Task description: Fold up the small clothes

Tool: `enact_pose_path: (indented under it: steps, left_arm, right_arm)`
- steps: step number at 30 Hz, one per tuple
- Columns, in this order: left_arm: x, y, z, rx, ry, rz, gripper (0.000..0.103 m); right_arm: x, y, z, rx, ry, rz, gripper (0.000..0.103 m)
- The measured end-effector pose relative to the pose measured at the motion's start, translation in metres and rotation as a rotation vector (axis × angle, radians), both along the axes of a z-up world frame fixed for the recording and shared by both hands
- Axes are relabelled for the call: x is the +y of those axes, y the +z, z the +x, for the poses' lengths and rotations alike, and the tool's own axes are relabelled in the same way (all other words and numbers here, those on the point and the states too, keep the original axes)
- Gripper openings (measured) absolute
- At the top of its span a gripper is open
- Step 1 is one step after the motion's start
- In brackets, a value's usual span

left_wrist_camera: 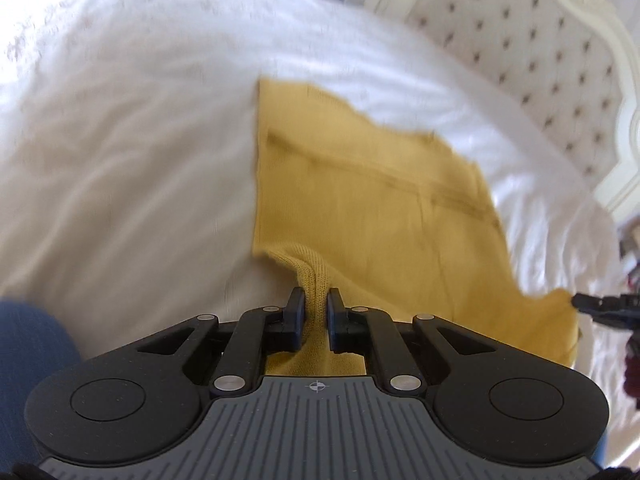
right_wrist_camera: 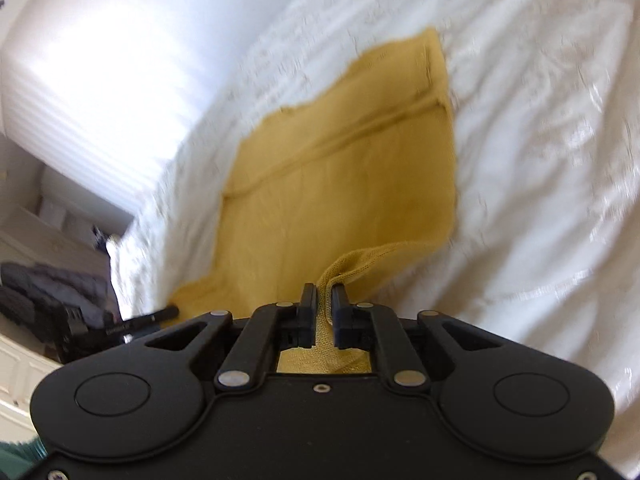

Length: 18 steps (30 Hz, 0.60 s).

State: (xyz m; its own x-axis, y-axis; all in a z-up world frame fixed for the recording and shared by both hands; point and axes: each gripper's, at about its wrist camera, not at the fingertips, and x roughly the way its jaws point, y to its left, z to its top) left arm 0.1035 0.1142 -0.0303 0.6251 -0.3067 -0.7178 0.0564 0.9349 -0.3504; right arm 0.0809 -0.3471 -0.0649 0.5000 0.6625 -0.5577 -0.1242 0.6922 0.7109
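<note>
Pinching a bunched ridge of knit at the near edge, the left gripper point(left_wrist_camera: 316, 300) has its fingers closed almost together on the yellow garment point(left_wrist_camera: 372, 208), with only the fold of fabric between them. The right gripper point(right_wrist_camera: 325, 297) is likewise nearly closed on a gathered corner of the same garment point(right_wrist_camera: 340, 184). The garment lies spread on the white bedspread point(left_wrist_camera: 132, 152), its near edge lifted where the two grippers hold it and the rest stretching away from them. Its long axis runs from the held edge toward the far end, which tapers to a narrower strip. A seam or fold line crosses it widthwise about halfway along. In the left view the garment angles off toward the padded headboard point(left_wrist_camera: 552, 60); both views are blurred.
</note>
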Motion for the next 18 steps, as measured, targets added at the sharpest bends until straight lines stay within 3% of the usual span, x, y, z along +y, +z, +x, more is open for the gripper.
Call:
enact_pose_path:
  steps: [2, 4, 5, 8, 11, 13, 14, 16, 17, 18]
  left_arm:
    - [0.002, 0.007, 0.013, -0.021, 0.015, -0.008, 0.011]
    - [0.002, 0.012, 0.029, -0.040, 0.032, -0.017, 0.011]
    - [0.004, 0.016, 0.034, -0.056, 0.040, -0.015, 0.004]
    - [0.008, 0.018, 0.056, -0.074, 0.067, -0.011, 0.004]
    - [0.015, 0.013, 0.070, -0.036, 0.093, -0.015, 0.004]
    - [0.019, 0.009, 0.070, -0.017, 0.070, -0.006, 0.004]
    - [0.020, 0.006, 0.068, -0.007, 0.057, 0.000, 0.007]
    - [0.026, -0.003, 0.062, 0.033, 0.033, 0.009, 0.019]
    - [0.028, -0.008, 0.057, 0.050, 0.023, 0.006, 0.031]
    - [0.031, -0.013, 0.052, 0.066, 0.012, 0.004, 0.034]
  right_arm:
    - [-0.002, 0.008, 0.008, -0.038, -0.036, 0.037, 0.007]
    - [-0.006, 0.014, 0.021, -0.066, -0.086, 0.078, 0.007]
    - [-0.007, 0.016, 0.027, -0.076, -0.106, 0.093, 0.007]
    - [-0.012, 0.023, 0.048, -0.102, -0.153, 0.077, 0.007]
    - [-0.007, 0.012, 0.066, -0.058, -0.125, 0.056, 0.016]
    - [0.002, 0.005, 0.067, 0.008, -0.076, -0.005, 0.016]
    - [0.008, 0.002, 0.066, 0.029, -0.041, -0.042, 0.021]
    - [0.019, -0.005, 0.059, 0.064, 0.018, -0.128, 0.048]
    - [0.022, -0.009, 0.053, 0.082, 0.044, -0.157, 0.062]
    - [0.025, -0.015, 0.046, 0.099, 0.069, -0.177, 0.064]
